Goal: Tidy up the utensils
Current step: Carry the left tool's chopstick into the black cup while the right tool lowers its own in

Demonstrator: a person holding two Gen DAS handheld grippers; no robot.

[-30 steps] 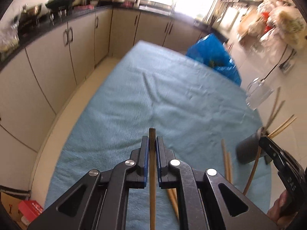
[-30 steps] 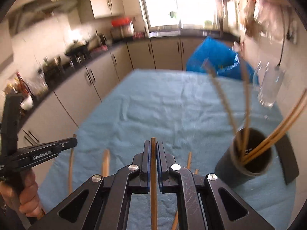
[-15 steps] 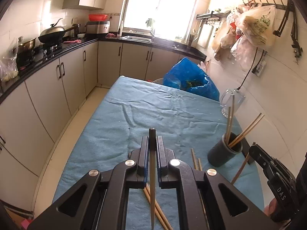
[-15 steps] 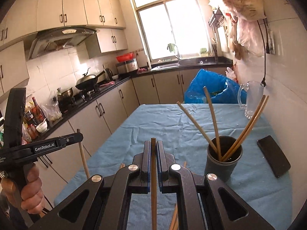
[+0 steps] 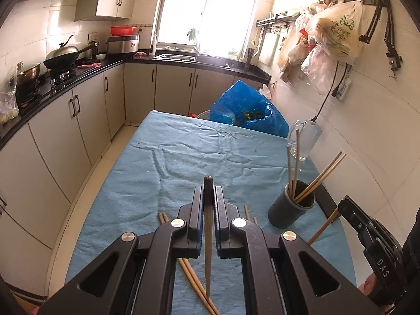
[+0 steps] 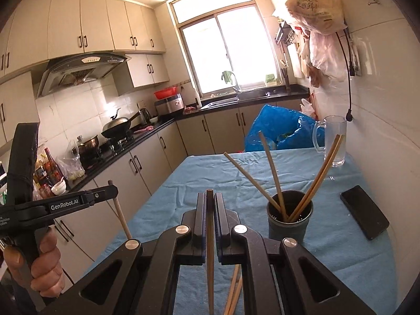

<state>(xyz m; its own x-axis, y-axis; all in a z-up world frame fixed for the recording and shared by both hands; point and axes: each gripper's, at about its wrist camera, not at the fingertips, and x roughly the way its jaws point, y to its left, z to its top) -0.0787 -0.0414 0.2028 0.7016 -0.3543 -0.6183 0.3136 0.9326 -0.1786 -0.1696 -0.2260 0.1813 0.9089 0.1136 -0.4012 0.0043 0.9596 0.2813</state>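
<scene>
At lower centre of each wrist view, the left gripper (image 5: 209, 197) and right gripper (image 6: 209, 202) each clench one chopstick (image 5: 208, 236), lifted clear for dropping into the dark holder (image 6: 289, 219) at lower right; loose chopsticks (image 5: 189, 270) lie on the blue cloth (image 5: 183, 162).

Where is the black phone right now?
In the right wrist view, the flat black phone lies on the blue tablecloth, right of the dark round chopstick cup, near the wall.
</scene>
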